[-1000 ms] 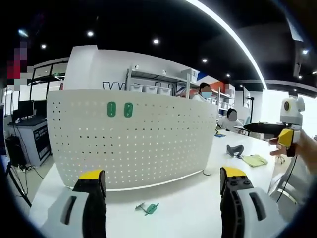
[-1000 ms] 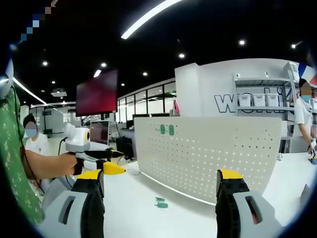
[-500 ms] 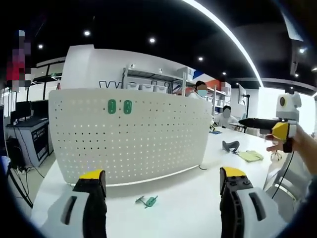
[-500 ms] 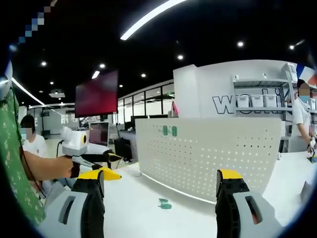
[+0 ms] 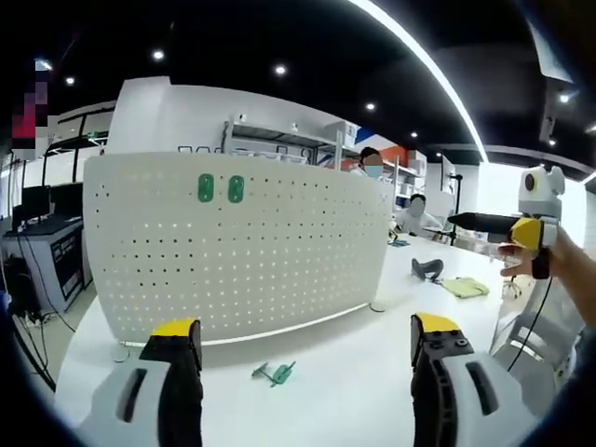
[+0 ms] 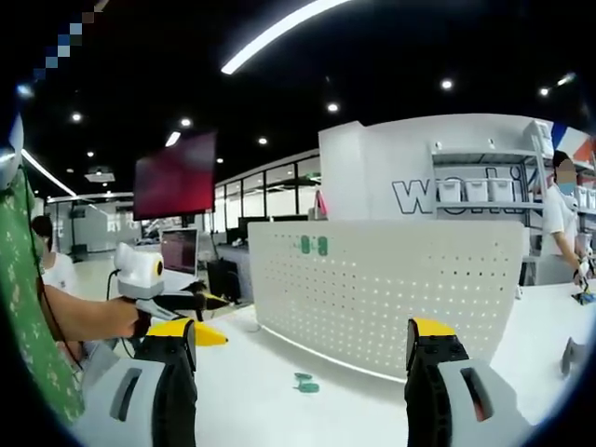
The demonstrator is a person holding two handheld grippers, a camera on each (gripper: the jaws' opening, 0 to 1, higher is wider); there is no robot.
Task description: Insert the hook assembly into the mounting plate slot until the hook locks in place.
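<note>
Both tools, left tool [image 5: 303,346] and right tool [image 6: 301,345], are released and grasp nothing. The green hook assembly [image 5: 274,373] lies on the white table [image 5: 354,382], near the standing perforated mounting plate [image 5: 233,251].

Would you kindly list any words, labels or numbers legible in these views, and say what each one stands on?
"wor": large dark letters on the white wall behind the pegboard, cut off by the shelving.
Lettering on that wall in the left gripper view is hidden by the pegboard; unreadable.
Nothing else is legible.
</note>
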